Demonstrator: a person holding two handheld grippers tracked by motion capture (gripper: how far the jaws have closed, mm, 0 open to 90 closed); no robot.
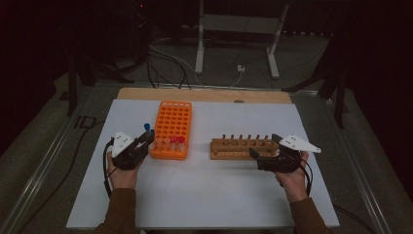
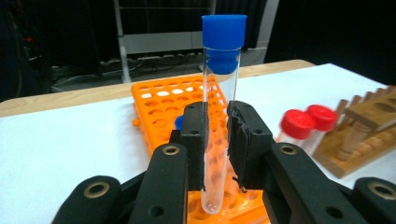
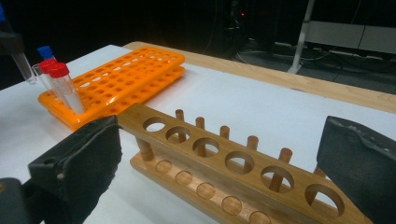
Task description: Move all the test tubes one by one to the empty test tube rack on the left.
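While the left hand-held gripper (image 2: 215, 140) pinched a clear blue-capped tube (image 2: 222, 93) around its lower half, the tube stood upright between the pads, its long axis near vertical, cap up and rounded bottom hanging just above the near edge of the orange rack (image 2: 177, 100). Seen from the high view, that hand-held gripper (image 1: 144, 139) sat just beside the rack's (image 1: 173, 122) left front corner, so the tube lay on the far side of the rack from the wooden rack (image 1: 241, 147). The right hand-held gripper (image 3: 219, 163) had its jaws spread wide with nothing pressed between them, straddling the near end of the wooden rack (image 3: 224, 163) on the counter (image 1: 209, 190). I judged that the tube would have to travel rightward, kept vertical, to reach one of the wooden rack's open holes, and the left hand, already carrying it, was the one to do so, though the right hand stood nearer that rack.
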